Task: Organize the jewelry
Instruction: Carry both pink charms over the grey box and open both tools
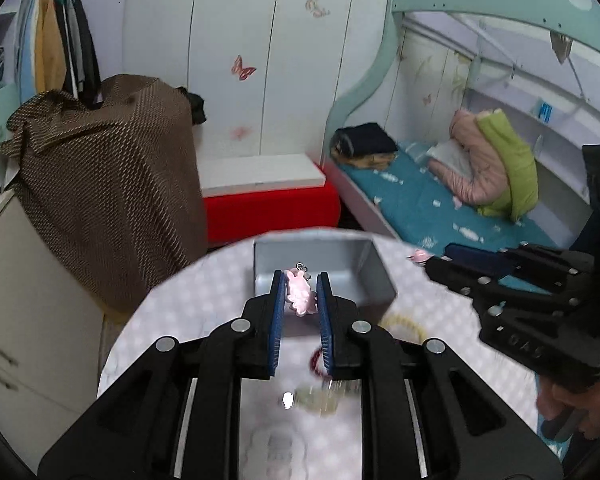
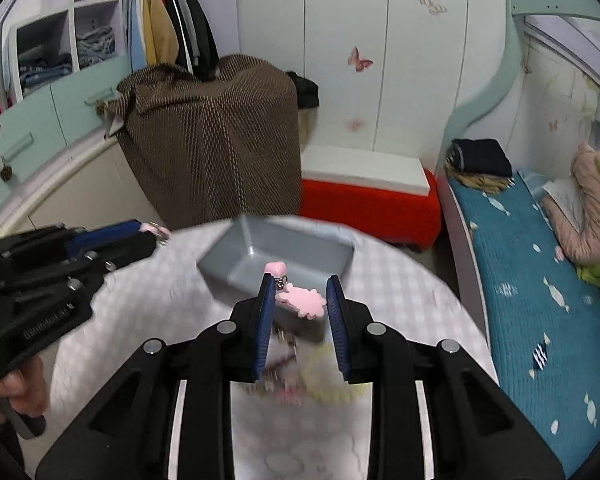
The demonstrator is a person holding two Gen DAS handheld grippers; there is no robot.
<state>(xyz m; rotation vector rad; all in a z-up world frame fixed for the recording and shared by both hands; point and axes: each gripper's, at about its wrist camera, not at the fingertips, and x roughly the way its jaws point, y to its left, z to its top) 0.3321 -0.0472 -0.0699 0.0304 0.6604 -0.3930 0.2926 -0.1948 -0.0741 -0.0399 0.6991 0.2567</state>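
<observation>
A round table [image 1: 172, 320], covered in a pale checked cloth, is seen from above in a bedroom, with a red bench [image 1: 272, 208] and a bed made up in teal [image 1: 412, 204] behind it. A grey rectangular tray [image 1: 376, 276] is set near the table's far edge. The left gripper [image 1: 299, 300] is held over the table in front of the tray, its blue pads drawn close together and closed on a pink rabbit-shaped charm [image 1: 299, 296] with a small metal ring at its top. The right gripper [image 2: 299, 300] is likewise raised before the tray, its jaws narrowly set, and a second pink charm [image 2: 302, 300] with a pink bead above it is held between them, pressed against the left pad. More jewelry is left on the cloth below the grippers: a yellowish beaded bracelet [image 1: 404, 326] and a dark red one [image 1: 318, 362], both blurred.
</observation>
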